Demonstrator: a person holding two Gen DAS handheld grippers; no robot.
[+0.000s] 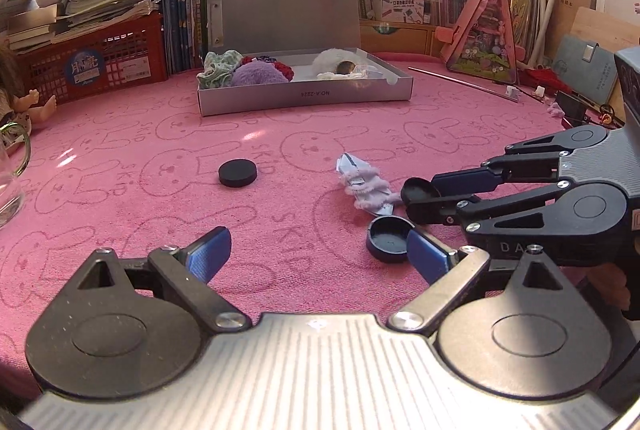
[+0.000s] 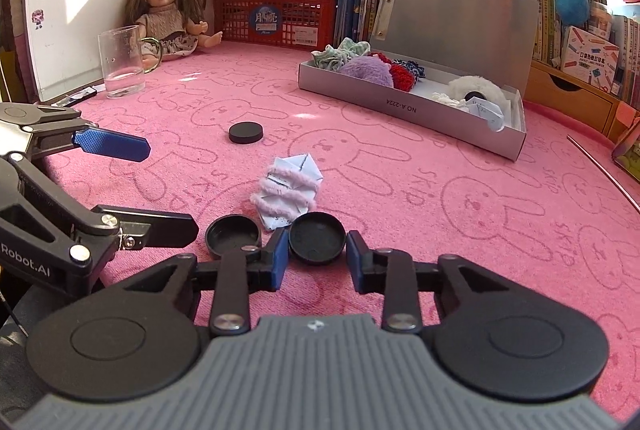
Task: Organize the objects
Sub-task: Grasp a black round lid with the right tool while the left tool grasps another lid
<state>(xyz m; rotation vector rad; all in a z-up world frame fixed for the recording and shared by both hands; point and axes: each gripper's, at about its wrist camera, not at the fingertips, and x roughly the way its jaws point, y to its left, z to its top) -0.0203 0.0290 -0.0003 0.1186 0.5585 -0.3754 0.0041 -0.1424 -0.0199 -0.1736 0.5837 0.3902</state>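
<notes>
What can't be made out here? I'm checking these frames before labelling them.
- Box contents: the white fluffy item wraps a dark object, unidentifiable in either view.
- Right gripper: whether its pads touch the black cap is unclear; in the left view its fingers cover part of the cap.
- Doll: cut by the left view's edge.
- Folded paper: print too small.

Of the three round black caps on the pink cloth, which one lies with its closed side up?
The solid black disc-shaped cap lying alone, farthest from both grippers. The other two caps sit near the right gripper with hollow sides up.
</notes>
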